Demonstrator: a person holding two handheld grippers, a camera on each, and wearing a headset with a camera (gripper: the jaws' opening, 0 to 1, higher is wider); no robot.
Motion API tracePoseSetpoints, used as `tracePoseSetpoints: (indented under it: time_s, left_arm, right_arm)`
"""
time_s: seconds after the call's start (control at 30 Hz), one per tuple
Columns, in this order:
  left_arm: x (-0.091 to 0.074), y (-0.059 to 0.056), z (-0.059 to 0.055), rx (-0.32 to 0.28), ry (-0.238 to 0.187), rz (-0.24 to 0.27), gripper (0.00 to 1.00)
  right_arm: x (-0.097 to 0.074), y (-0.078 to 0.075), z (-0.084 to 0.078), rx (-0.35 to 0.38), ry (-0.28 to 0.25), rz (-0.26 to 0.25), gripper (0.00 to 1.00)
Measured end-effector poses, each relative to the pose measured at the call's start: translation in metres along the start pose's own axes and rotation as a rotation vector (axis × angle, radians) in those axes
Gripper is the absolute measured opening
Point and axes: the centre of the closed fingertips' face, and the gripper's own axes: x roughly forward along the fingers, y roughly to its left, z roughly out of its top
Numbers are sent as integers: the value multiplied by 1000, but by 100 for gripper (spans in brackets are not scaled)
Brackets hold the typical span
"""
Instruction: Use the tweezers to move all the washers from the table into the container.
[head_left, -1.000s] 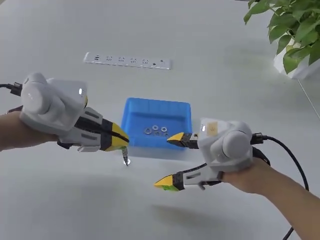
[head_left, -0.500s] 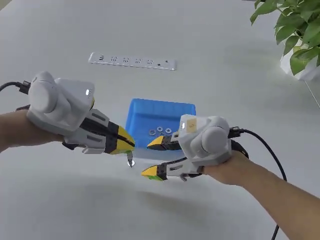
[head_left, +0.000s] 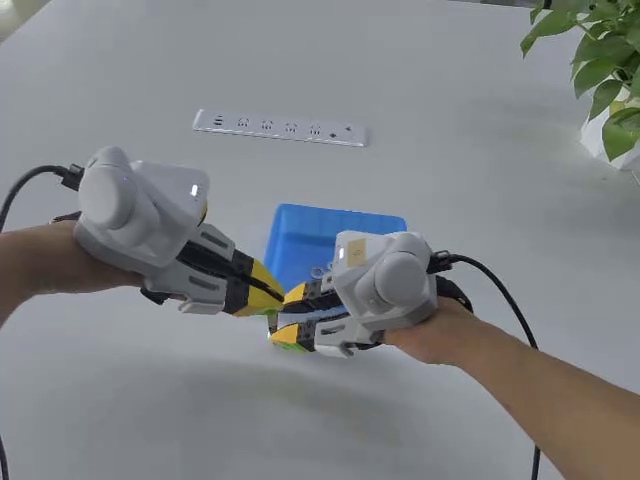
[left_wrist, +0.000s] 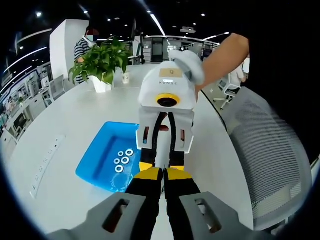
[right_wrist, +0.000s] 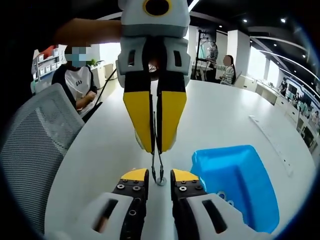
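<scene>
Blue plastic and tray-shaped, the container (left_wrist: 102, 162) sits mid-table holding a cluster of flat steel washers (left_wrist: 123, 159). The left gripper (right_wrist: 155, 146) presses its yellow-tipped jaws onto thin metal tweezers (right_wrist: 158, 162), whose points meet one small ring washer (right_wrist: 161, 180) just beside the container's wall. The right gripper (right_wrist: 160, 176) stands narrowly parted around those points.

Bright, even overhead light from ceiling strips (left_wrist: 157, 25). White counter (head_left: 450, 100) slightly washed out; soft shadow under left tool (head_left: 272, 296). Gripper views bend hard at edges; near tool bodies soft.
</scene>
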Motion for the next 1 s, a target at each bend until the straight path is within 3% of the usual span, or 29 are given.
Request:
tracePoseSetpoints:
  time_s: [0.27, 0.73, 1.0]
  left_arm:
    - [0, 1, 0, -3, 5, -12, 5]
    - [1, 2, 1, -11, 16, -12, 6]
    - [-5, 5, 1, -26, 22, 21, 10]
  right_arm:
    - [5, 5, -2, -18, 30, 35, 10]
    - [3, 4, -5, -54, 56, 19, 7]
    - [5, 3, -5, -41, 54, 11, 7]
